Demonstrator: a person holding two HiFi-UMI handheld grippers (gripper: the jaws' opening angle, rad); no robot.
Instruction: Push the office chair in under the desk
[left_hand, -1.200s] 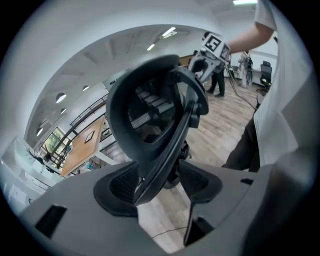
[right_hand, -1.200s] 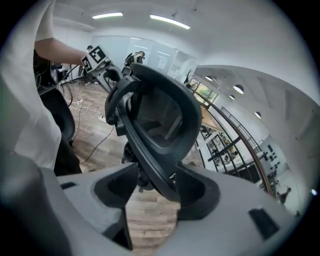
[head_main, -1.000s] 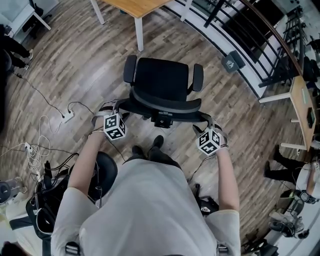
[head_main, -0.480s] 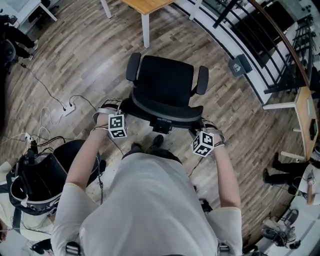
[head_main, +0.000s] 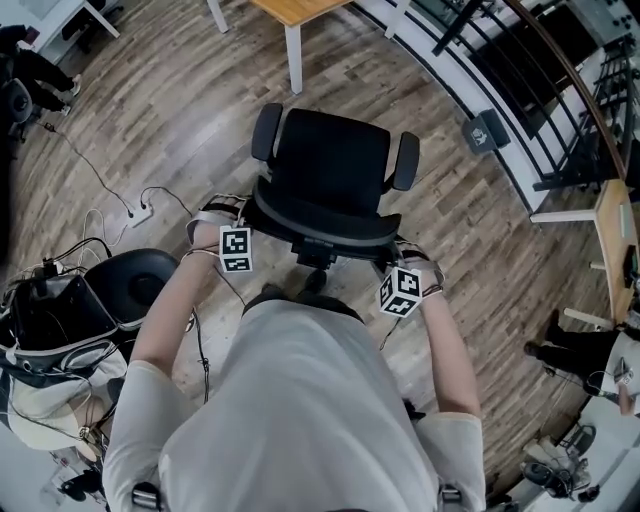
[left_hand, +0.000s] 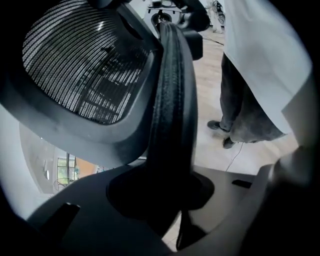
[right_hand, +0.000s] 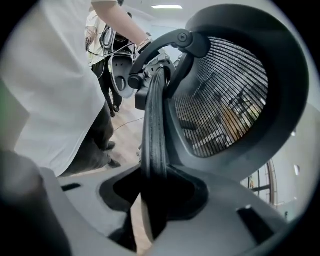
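The black mesh office chair is clamped by just-closed left gripper and right gripper fingers, for pushing toward 12 o'clock.

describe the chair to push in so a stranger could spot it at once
From the wood-topped desk at the head view's top edge, come down the plank floor to the black chair right before the person. Unlike the round seat at left, it has two armrests and a curved mesh back.
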